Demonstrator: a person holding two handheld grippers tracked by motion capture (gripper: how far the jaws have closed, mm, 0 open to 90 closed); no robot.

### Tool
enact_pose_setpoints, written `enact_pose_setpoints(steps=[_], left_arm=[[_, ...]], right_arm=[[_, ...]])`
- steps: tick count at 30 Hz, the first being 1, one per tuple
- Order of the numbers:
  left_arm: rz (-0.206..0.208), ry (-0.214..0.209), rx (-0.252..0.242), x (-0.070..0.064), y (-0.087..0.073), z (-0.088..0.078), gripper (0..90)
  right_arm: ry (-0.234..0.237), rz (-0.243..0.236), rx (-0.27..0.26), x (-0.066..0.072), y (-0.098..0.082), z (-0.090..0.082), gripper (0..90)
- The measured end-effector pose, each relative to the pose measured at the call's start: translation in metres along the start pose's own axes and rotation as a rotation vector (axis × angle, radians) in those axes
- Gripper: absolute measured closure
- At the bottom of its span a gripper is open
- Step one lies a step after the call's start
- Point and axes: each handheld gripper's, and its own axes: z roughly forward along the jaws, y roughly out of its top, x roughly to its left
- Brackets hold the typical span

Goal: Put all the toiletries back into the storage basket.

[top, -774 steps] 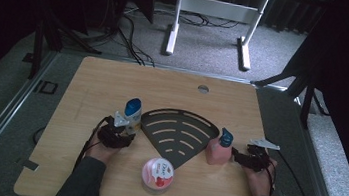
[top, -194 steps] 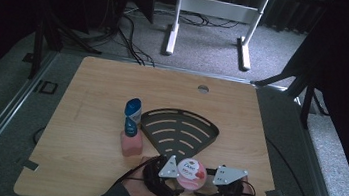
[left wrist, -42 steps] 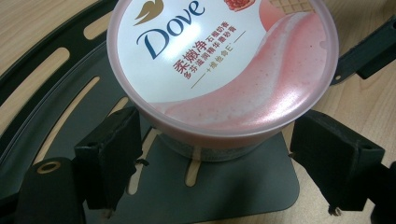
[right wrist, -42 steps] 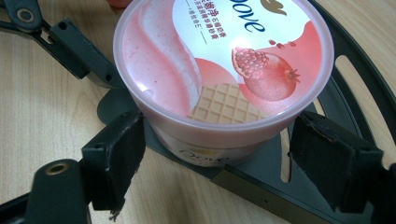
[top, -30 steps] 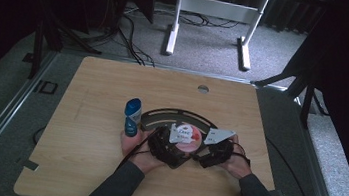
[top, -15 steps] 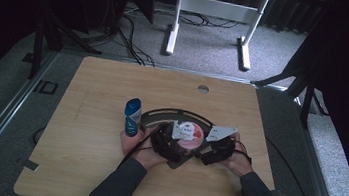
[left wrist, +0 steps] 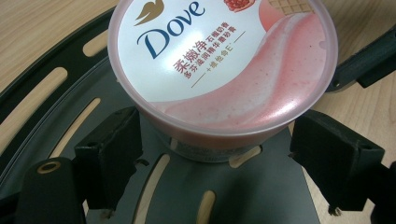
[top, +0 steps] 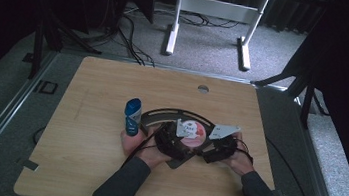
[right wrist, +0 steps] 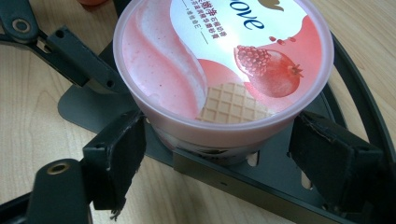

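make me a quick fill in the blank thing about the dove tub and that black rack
1. The brand name printed on the pink tub's lid is ____.
2. The tub stands on a black slotted rack shaped like a ____.
3. The fruit pictured on the lid beside the waffle cone is a ____.
4. Standing upright just left of the rack in the high view is a ____ bottle.

Missing words: Dove; fan; pomegranate; blue

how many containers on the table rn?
2. The Dove tub sits on the black slotted rack, between the left gripper and right gripper. The blue bottle stands upright beside the rack's left edge. Hands may hide more.
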Motion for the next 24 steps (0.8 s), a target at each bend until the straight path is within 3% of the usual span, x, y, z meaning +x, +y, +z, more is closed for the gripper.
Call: enact_pose_setpoints(steps=[11, 24], left_arm=[[-0.038, -0.009, 0.000, 0.003, 0.007, 0.013, 17.4], [-0.032, 0.003, -0.003, 0.005, 0.022, 0.024, 17.4]], right_arm=[[-0.017, 0.019, 0.011, -0.011, -0.005, -0.003, 21.4], [-0.037, 0.048, 0.018, -0.024, -0.008, -0.006, 21.5]])
